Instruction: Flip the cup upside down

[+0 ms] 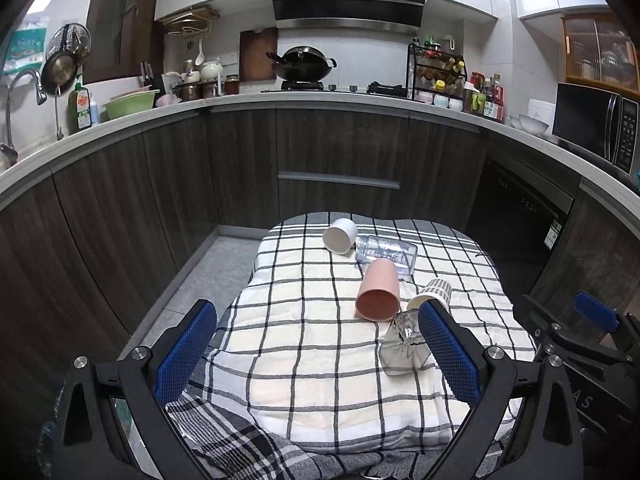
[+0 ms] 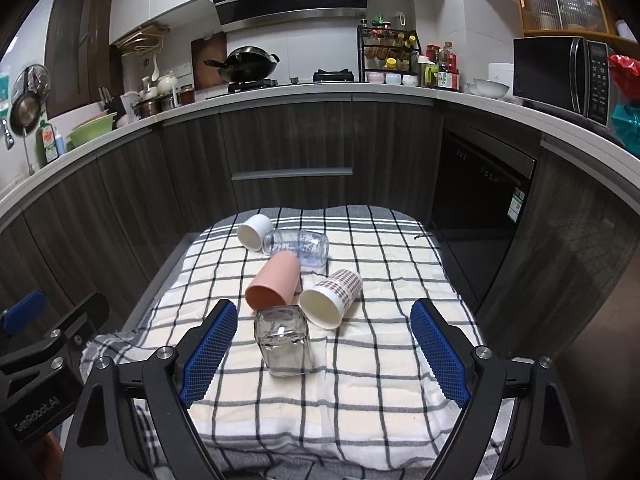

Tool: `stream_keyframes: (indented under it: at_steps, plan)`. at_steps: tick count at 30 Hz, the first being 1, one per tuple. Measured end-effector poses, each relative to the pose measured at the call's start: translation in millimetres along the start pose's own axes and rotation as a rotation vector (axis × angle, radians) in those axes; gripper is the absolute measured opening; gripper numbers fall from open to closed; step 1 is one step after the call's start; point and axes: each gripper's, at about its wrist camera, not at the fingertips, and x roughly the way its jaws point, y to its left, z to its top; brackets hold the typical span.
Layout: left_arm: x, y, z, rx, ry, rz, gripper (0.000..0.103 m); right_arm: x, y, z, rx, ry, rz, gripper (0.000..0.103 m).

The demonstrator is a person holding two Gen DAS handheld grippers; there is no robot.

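Observation:
Several cups lie on their sides on a checked cloth (image 2: 380, 360): a clear square glass (image 2: 285, 338), a pink cup (image 2: 274, 281), a plaid paper cup (image 2: 331, 297), a clear bottle-like cup (image 2: 298, 246) and a white cup (image 2: 254, 231). My right gripper (image 2: 324, 344) is open, its fingers either side of the glass, above the cloth. My left gripper (image 1: 316, 348) is open and empty; its right finger partly hides the glass (image 1: 402, 346). The pink cup (image 1: 378, 290), plaid cup (image 1: 432, 294) and white cup (image 1: 340, 235) lie ahead of it.
The cloth covers a small table with grey floor (image 1: 208, 276) to its left. Dark cabinets (image 2: 292, 152) and a kitchen counter with wok, bottles and microwave (image 2: 560, 72) curve around behind. The other gripper shows at each view's edge.

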Motion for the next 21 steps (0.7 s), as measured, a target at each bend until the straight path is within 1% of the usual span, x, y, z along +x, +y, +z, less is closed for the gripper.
stream_keyframes:
  at_steps: [4,11,21]
  plan:
    - [-3.0,1.5,-0.9,-0.007,0.007,-0.001,0.103,-5.2,0.0,-0.5,-0.002,0.002,0.004,0.088]
    - [-16.1,-1.8,1.7,0.011,-0.039,0.007,0.103,-18.4,0.5,-0.2,-0.01,-0.027,0.004,0.088]
    - [-22.5,-1.9,4.2,0.025,-0.063,0.008,0.103,-30.5,1.4,4.0,-0.021,-0.071,-0.001,0.088]
